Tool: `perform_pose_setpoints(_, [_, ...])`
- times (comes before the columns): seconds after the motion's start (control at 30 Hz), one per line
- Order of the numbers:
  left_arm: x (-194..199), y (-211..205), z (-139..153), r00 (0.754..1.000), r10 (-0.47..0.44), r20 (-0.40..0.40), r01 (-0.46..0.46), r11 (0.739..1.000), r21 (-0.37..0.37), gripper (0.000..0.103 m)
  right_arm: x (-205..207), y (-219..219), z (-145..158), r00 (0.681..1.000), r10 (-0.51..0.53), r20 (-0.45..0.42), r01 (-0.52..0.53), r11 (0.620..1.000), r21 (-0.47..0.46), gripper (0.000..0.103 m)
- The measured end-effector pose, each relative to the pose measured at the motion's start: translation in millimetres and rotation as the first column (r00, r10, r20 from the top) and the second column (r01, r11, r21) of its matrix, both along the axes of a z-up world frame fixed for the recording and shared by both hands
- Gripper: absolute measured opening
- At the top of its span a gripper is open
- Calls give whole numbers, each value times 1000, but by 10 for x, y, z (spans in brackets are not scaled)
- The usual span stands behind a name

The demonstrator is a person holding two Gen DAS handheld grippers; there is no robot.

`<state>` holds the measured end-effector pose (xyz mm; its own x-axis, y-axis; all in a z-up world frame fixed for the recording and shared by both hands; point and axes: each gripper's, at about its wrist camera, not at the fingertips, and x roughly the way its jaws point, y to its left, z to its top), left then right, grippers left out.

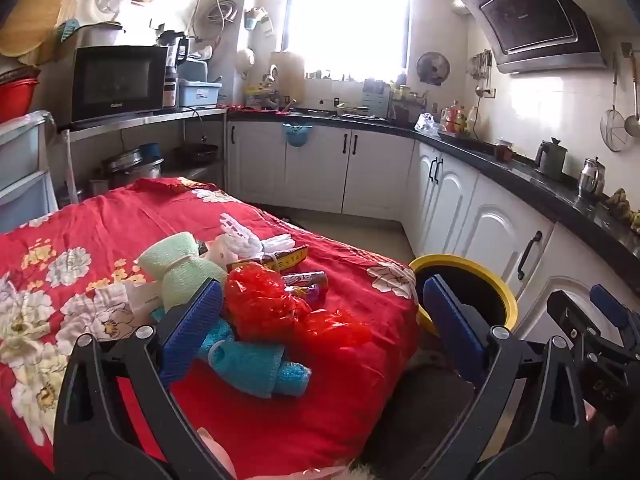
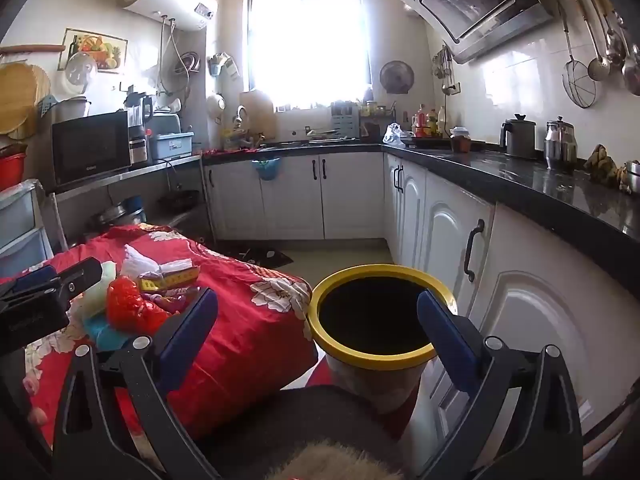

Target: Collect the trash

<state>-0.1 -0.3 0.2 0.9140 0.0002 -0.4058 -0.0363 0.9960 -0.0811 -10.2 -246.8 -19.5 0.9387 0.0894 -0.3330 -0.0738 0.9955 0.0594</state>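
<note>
A heap of trash lies on the red flowered cloth (image 1: 328, 360): a red plastic bag (image 1: 272, 304), a blue knitted piece (image 1: 248, 364), a green foam piece (image 1: 180, 268), white netting (image 1: 244, 236) and snack wrappers (image 1: 304, 280). My left gripper (image 1: 320, 320) is open and empty, just above the heap. A yellow-rimmed bin (image 2: 376, 316) stands right of the table. My right gripper (image 2: 320, 328) is open and empty above the bin's mouth; it also shows in the left wrist view (image 1: 608, 320). The heap shows in the right wrist view (image 2: 132, 300).
White cabinets (image 2: 448, 240) under a black counter (image 2: 520, 184) run along the right and far walls. A microwave (image 1: 118, 80) sits on a metal shelf at left. Plastic drawers (image 1: 20, 168) stand at the far left. A dark cushion (image 2: 304, 420) lies below my right gripper.
</note>
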Motion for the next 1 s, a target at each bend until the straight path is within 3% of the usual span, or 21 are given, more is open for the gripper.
perform_pose_setpoints(1.0, [-7, -93, 41, 1000, -6, 8, 6, 1000, -1, 92, -18, -36, 4, 1000, -18, -6, 18, 1000, 10, 97])
